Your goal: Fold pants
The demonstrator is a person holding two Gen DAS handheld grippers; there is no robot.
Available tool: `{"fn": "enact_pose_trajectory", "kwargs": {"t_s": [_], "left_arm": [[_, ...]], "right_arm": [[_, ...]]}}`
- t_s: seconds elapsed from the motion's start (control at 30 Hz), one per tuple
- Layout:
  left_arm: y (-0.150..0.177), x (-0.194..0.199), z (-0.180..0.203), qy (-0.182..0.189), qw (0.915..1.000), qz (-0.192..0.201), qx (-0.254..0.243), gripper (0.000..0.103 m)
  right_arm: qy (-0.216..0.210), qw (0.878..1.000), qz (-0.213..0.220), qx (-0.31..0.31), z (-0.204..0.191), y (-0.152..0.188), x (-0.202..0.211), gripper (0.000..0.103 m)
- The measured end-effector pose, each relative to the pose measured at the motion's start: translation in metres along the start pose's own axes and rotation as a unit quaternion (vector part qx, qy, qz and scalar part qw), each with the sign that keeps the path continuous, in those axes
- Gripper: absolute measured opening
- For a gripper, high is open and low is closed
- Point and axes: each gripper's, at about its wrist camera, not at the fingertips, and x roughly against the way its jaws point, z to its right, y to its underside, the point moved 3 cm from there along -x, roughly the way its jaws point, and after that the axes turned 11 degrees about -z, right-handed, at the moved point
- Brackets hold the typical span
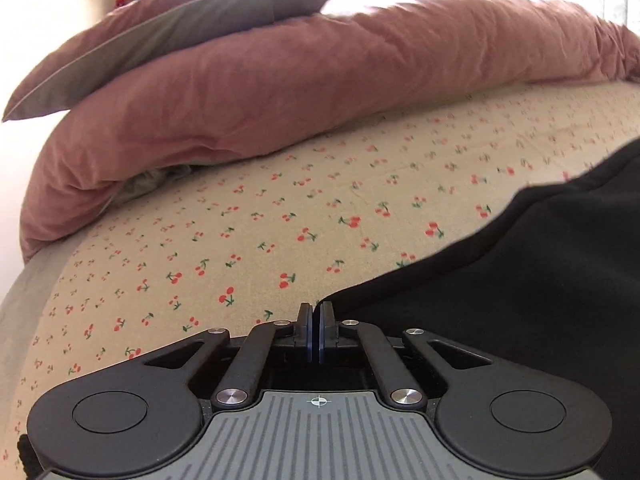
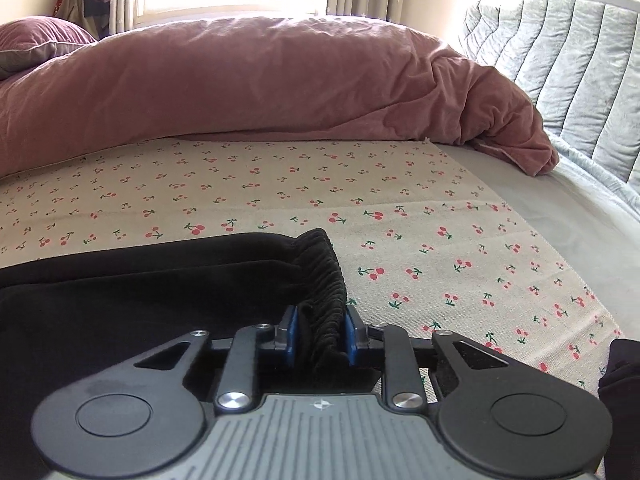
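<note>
Black pants [image 1: 540,264] lie on a cherry-print sheet [image 1: 240,216], filling the right of the left wrist view. My left gripper [image 1: 316,312] is shut at the pants' left edge, pinching a thin corner of black fabric. In the right wrist view the pants [image 2: 140,292] spread to the left, with the gathered elastic waistband [image 2: 320,280] at their right end. My right gripper [image 2: 320,326] is shut on that waistband, which bunches between the blue pads [image 2: 292,328]. The sheet [image 2: 440,240] lies beyond.
A rolled pink duvet [image 1: 320,92] runs across the back of the bed, with a purple pillow [image 1: 192,24] on it. In the right wrist view the duvet [image 2: 260,80] ends near a grey quilted headboard [image 2: 580,60]. A grey sheet [image 2: 560,220] edges the right.
</note>
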Motion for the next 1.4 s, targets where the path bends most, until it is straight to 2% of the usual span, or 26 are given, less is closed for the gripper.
{"fn": "enact_pose_trajectory", "kwargs": {"t_s": [0.1, 0.33, 0.4, 0.5, 0.57, 0.63, 0.7, 0.77, 0.83, 0.9, 1.0, 1.07, 1.13, 1.2, 1.23, 1.27, 1.3, 1.37, 1.4], "left_arm": [[-0.006, 0.018, -0.019, 0.006, 0.9980, 0.039, 0.050, 0.000], [-0.023, 0.030, -0.035, 0.012, 0.9888, 0.116, 0.093, 0.000], [-0.026, 0.018, -0.040, 0.020, 0.9864, 0.112, 0.118, 0.000], [-0.023, -0.014, -0.039, 0.024, 0.9885, 0.071, 0.131, 0.002], [-0.017, -0.037, -0.036, 0.024, 0.9903, 0.018, 0.136, 0.012], [-0.015, -0.035, -0.034, 0.020, 0.9908, 0.022, 0.132, 0.014], [-0.016, -0.023, -0.034, 0.027, 0.9908, 0.026, 0.130, 0.030], [-0.016, -0.005, -0.031, 0.033, 0.9905, 0.043, 0.126, 0.059], [-0.017, 0.013, -0.022, 0.047, 0.9906, 0.051, 0.118, 0.064], [-0.014, 0.028, -0.005, 0.086, 0.9891, 0.046, 0.110, 0.065], [-0.005, 0.043, 0.033, 0.143, 0.9857, 0.039, 0.080, 0.069], [0.003, 0.047, 0.060, 0.159, 0.9854, 0.036, 0.049, 0.070], [0.012, 0.045, 0.083, 0.170, 0.9848, 0.030, 0.022, 0.070], [0.023, 0.040, 0.101, 0.172, 0.9850, 0.019, 0.000, 0.070], [0.026, 0.037, 0.107, 0.168, 0.9857, 0.019, -0.007, 0.071], [0.030, 0.037, 0.112, 0.157, 0.9871, 0.031, -0.013, 0.073], [0.032, 0.037, 0.114, 0.152, 0.9875, 0.036, -0.017, 0.073], [0.032, 0.037, 0.114, 0.156, 0.9871, 0.035, -0.013, 0.073], [0.031, 0.037, 0.113, 0.160, 0.9865, 0.033, -0.009, 0.074]], "right_arm": [[-0.007, 0.999, 0.028, -0.020, 0.008, -0.006, 0.016, 0.019], [-0.034, 0.996, 0.076, -0.041, 0.025, -0.027, 0.024, 0.018], [-0.043, 0.995, 0.082, -0.047, 0.027, -0.031, 0.017, 0.018], [-0.053, 0.996, 0.049, -0.059, 0.026, -0.033, -0.008, 0.022], [-0.050, 0.996, 0.004, -0.071, 0.026, -0.030, -0.027, 0.034], [-0.052, 0.995, -0.012, -0.089, 0.032, -0.024, -0.036, 0.057], [-0.067, 0.991, -0.004, -0.112, 0.042, -0.022, -0.031, 0.064], [-0.087, 0.988, -0.003, -0.125, 0.051, -0.025, -0.028, 0.064], [-0.099, 0.987, 0.003, -0.129, 0.053, -0.029, -0.022, 0.064], [-0.108, 0.987, 0.004, -0.122, 0.051, -0.036, -0.022, 0.064], [-0.118, 0.987, -0.004, -0.112, 0.043, -0.046, -0.034, 0.058], [-0.125, 0.986, -0.011, -0.111, 0.036, -0.049, -0.044, 0.053], [-0.124, 0.986, -0.017, -0.106, 0.029, -0.048, -0.052, 0.040], [-0.099, 0.992, -0.005, -0.075, 0.021, -0.045, -0.052, 0.029], [-0.097, 0.993, 0.006, -0.073, 0.022, -0.046, -0.049, 0.019], [-0.091, 0.992, 0.022, -0.080, 0.025, -0.048, -0.045, 0.003], [-0.079, 0.993, 0.032, -0.087, 0.031, -0.050, -0.043, 0.000], [-0.038, 0.996, -0.001, -0.077, 0.038, -0.051, -0.058, 0.000], [-0.037, 0.996, -0.009, -0.084, 0.042, -0.049, -0.061, 0.001]]}}
